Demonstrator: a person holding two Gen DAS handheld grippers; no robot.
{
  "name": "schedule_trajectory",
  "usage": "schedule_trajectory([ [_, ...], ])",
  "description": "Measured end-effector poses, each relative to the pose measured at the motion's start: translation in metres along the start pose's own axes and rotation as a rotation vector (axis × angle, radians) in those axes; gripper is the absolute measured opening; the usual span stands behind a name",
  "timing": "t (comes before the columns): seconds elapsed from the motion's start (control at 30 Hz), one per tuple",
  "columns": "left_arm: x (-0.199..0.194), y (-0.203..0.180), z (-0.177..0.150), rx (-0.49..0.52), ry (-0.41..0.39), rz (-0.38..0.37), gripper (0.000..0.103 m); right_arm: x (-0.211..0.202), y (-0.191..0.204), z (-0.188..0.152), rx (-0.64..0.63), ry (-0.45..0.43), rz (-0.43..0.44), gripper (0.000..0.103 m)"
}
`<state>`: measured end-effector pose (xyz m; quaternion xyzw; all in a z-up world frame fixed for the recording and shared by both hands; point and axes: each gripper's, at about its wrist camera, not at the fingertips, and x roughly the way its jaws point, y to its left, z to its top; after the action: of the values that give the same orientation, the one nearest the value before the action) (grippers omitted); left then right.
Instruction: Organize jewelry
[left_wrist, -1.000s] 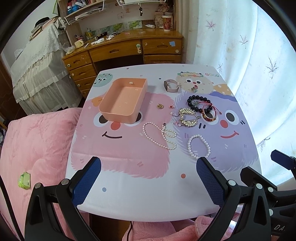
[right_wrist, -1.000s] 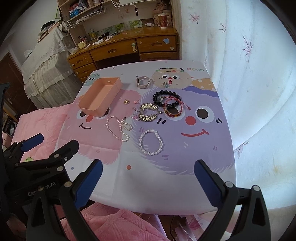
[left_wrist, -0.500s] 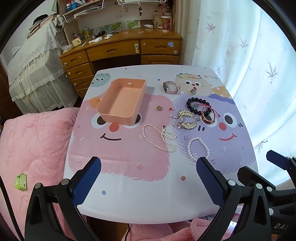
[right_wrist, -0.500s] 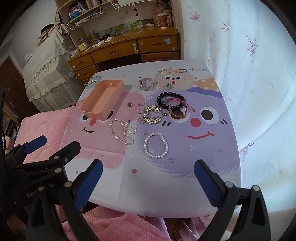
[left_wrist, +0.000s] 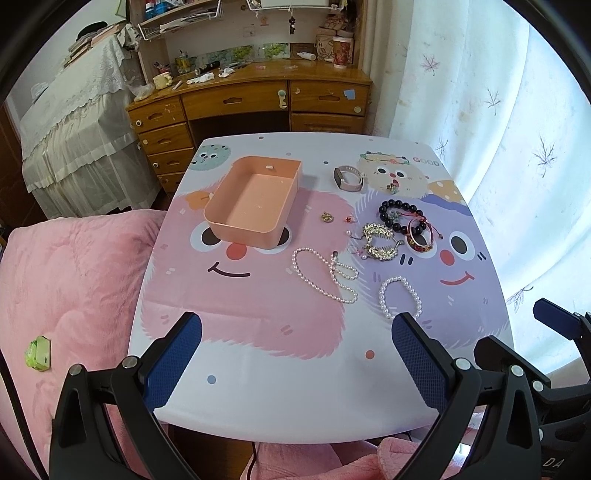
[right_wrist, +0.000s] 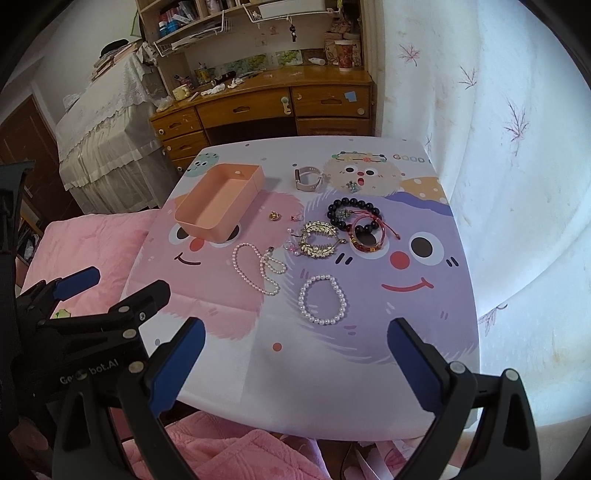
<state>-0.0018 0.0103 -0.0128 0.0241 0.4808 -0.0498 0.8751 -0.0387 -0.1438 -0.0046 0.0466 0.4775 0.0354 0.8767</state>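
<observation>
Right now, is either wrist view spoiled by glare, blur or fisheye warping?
Left wrist: sharp; the backlit curtain blows out on the right, and table edges bow. Right wrist: same bright curtain, with a dark vignette at the corners; the pearl bracelet stays crisp.

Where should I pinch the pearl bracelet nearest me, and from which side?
Take the pearl bracelet on its near arc, coming straight down with the right gripper, one finger inside the loop and one outside. It lies flat as an open ring on the table, apart from the pearl necklace, so the near side looks unobstructed.
</observation>
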Motion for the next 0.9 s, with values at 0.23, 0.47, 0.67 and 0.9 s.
schedule_trajectory([
  [0.23,-0.003,0.001,-0.001,-0.002,-0.020,-0.002,0.102,-0.004,0.001,0.000,-0.009,-0.015,-0.009,0.100],
  [0.47,-0.001,0.007,0.003,0.006,-0.032,-0.011,0.102,-0.004,0.006,0.003,-0.013,-0.030,-0.021,0.100],
  [0.67,0.016,0.018,0.013,0.042,0.014,-0.025,0.102,0.007,0.016,0.010,-0.002,-0.027,-0.049,0.100],
  [0.9,0.069,0.045,0.022,0.088,0.224,-0.149,0.102,0.045,0.024,0.015,0.026,0.044,-0.164,0.099],
])
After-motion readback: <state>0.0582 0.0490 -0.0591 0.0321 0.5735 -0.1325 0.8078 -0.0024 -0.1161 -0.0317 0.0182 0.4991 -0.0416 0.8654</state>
